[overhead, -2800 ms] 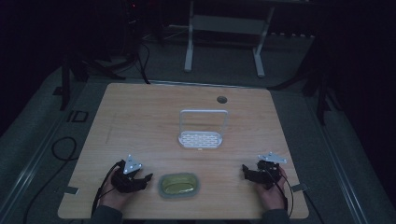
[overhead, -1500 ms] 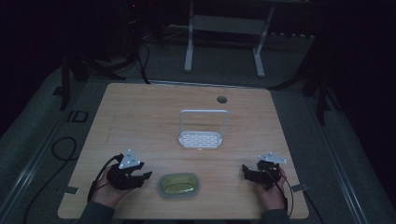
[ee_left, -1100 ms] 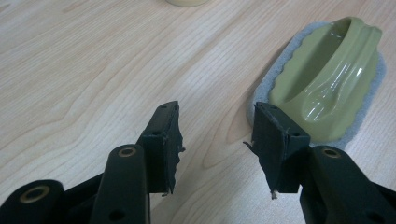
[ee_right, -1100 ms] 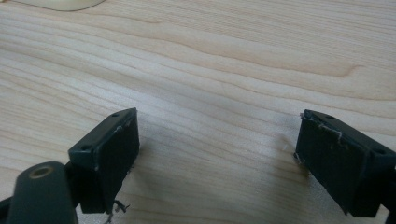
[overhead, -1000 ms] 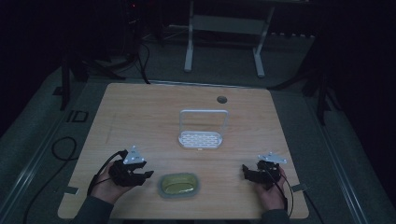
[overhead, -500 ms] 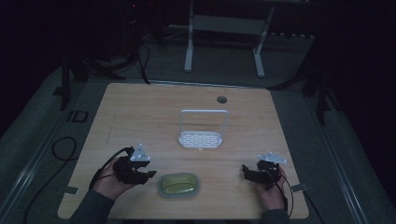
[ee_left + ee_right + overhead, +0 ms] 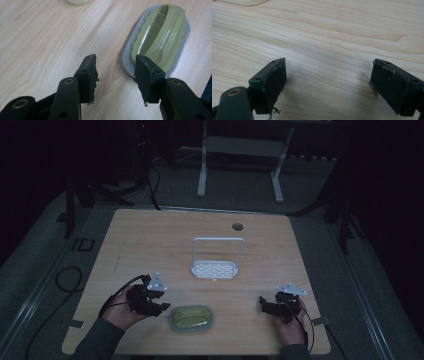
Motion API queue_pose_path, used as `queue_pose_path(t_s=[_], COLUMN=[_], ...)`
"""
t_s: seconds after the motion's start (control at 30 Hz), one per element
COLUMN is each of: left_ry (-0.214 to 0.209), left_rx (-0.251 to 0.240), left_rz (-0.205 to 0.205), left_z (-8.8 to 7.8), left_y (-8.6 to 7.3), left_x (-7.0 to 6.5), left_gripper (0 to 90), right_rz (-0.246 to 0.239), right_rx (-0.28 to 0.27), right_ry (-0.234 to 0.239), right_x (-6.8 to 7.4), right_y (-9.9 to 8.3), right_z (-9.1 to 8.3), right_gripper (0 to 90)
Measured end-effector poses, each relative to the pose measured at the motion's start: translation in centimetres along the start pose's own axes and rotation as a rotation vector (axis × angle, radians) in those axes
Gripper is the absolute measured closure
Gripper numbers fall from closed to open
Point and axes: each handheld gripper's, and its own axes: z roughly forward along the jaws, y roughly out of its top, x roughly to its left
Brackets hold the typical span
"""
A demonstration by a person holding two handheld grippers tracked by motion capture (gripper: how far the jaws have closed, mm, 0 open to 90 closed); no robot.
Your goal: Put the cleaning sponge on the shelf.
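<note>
A green scrubber with a grey felt base (image 7: 192, 318) lies near the table's front edge, between the two hands. In the left gripper view the scrubber (image 7: 160, 42) lies just beyond the right-hand jaw, and bare wood shows between the jaws. My left gripper (image 7: 161, 301) (image 7: 116, 72) is open, just left of the scrubber. My right gripper (image 7: 263, 304) (image 7: 328, 80) is open wide over bare wood at the front right.
A white rack with a tall wire handle (image 7: 216, 265) stands at the table's middle. A round cable hole (image 7: 237, 226) lies at the far edge. The pale rim of the rack base (image 7: 77, 2) shows at the top of the left gripper view. Cables trail off the table's front left.
My left gripper has moved right and slightly away from the front edge, closer to the scrubber. The right gripper has stayed where it was.
</note>
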Motion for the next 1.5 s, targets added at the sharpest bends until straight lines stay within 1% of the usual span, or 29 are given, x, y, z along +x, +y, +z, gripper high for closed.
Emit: queue_pose_path(t_s=[0.23, 0.3, 0.5, 0.73, 0.93, 1.07, 1.33, 1.5], left_ry=[-0.013, -0.016, -0.024, -0.033, -0.041, -0.055, -0.070, -0.075], left_rx=[0.031, 0.034, 0.046, 0.057, 0.060, 0.064, 0.097, 0.120], left_rz=[0.036, 0.045, 0.090, 0.122, 0.133, 0.135, 0.140, 0.172], left_z=[0.1, 0.0, -0.4, -0.4, -0.4, -0.5, -0.4, -0.2], left_y=[0.6, 0.8, 1.6, 2.4, 3.0, 3.4, 4.3, 4.9], left_x=[-0.2, -0.2, -0.3, -0.4, -0.5, -0.4, -0.4, -0.8], left_gripper=[52.6, 52.7, 53.0, 53.6, 53.6, 53.9, 52.4, 52.2], right_rz=[0.001, 0.000, 0.000, 0.000, 0.000, 0.000, 0.000, -0.001], right_rx=[0.000, 0.000, 0.000, 0.000, 0.000, 0.000, 0.000, 0.000], right_ry=[0.000, 0.000, 0.000, 0.000, 0.000, 0.000, 0.000, 0.000], right_x=[0.0, 0.0, 0.0, 0.0, 0.0, 0.0, 0.0, 0.0], right_y=[0.0, 0.0, 0.0, 0.0, 0.0, 0.0, 0.0, 0.0], right_z=[0.0, 0.0, 0.0, 0.0, 0.0, 0.0, 0.0, 0.0], right_gripper=[13.1, 13.1, 13.1, 13.1, 13.1, 13.1, 13.1, 13.1])
